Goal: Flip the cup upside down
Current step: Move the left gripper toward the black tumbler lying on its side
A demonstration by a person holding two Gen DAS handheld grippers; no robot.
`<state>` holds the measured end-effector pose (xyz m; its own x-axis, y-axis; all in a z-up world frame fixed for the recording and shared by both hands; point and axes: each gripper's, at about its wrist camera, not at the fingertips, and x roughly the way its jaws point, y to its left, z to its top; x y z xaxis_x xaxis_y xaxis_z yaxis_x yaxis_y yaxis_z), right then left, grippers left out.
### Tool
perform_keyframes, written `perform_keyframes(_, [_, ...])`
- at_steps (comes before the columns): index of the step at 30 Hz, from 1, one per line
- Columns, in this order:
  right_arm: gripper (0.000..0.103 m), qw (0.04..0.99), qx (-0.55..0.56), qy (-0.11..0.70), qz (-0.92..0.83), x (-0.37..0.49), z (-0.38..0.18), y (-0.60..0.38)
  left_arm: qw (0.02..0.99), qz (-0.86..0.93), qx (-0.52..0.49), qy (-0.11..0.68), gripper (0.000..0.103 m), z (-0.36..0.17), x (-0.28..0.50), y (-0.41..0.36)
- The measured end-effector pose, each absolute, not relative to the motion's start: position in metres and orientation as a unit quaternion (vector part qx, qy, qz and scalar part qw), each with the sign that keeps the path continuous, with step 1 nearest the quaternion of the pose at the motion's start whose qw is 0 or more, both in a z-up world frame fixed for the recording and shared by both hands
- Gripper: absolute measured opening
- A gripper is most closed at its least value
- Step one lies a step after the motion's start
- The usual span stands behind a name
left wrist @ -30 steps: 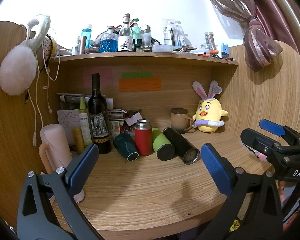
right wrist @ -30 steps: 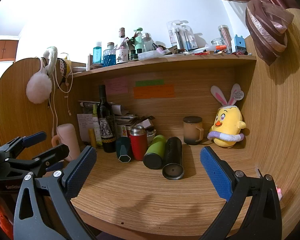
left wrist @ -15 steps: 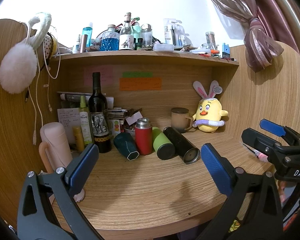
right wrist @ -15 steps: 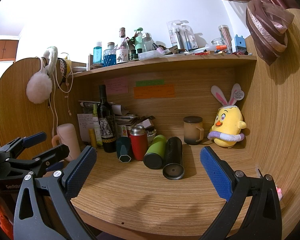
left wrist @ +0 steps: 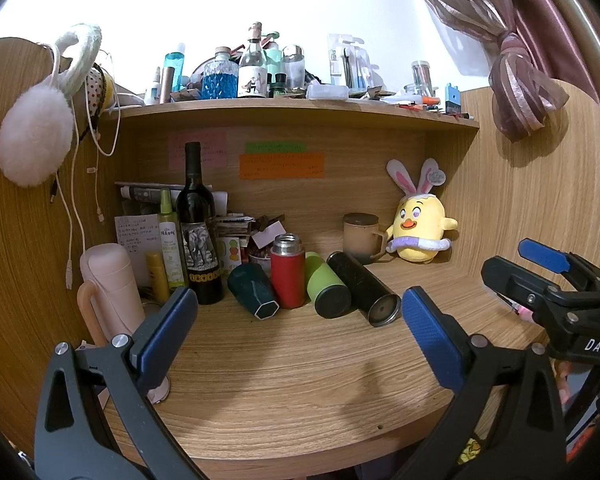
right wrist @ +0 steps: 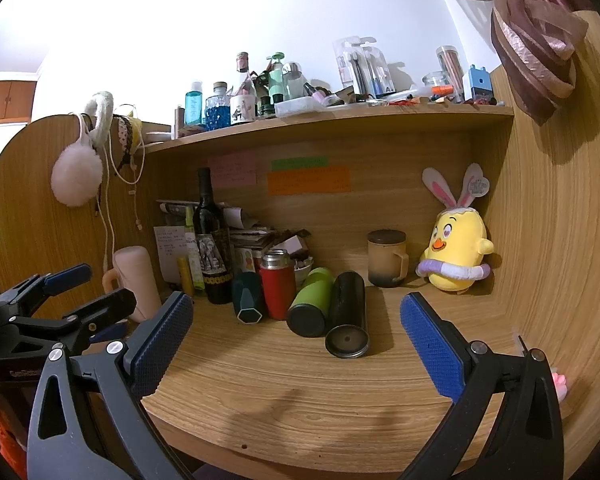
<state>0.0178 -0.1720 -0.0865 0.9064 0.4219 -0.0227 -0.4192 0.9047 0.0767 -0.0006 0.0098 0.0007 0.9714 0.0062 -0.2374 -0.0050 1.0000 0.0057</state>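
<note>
A row of cups sits at the back of the wooden desk (left wrist: 300,392). A red flask (left wrist: 287,270) (right wrist: 277,285) stands upright. A dark teal cup (left wrist: 253,289) (right wrist: 249,297), a green cup (left wrist: 326,290) (right wrist: 311,301) and a black tumbler (left wrist: 363,288) (right wrist: 348,314) lie on their sides. A brown mug (left wrist: 360,237) (right wrist: 387,263) stands further back. My left gripper (left wrist: 300,332) is open and empty, short of the cups. My right gripper (right wrist: 296,344) is open and empty too, also short of them.
A wine bottle (left wrist: 198,232), a spray bottle and papers crowd the back left. A pink bottle with a handle (left wrist: 110,290) stands at the left edge. A yellow plush chick (left wrist: 420,232) sits at the back right. A shelf of bottles (left wrist: 260,76) hangs overhead.
</note>
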Motion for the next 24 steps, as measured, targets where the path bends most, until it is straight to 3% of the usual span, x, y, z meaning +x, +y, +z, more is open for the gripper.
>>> perform_keyframes(14, [0.103,0.977,0.036,0.037,0.205,0.057,-0.098,-0.178,0.988,-0.011,0.008,0.152,0.103,-0.005,0.047,0.002])
perform_keyframes(24, [0.103,0.98,0.06,0.092,0.168,0.12,-0.126,-0.209,0.956,-0.09,-0.03,0.278,0.103,-0.036,0.16,-0.015])
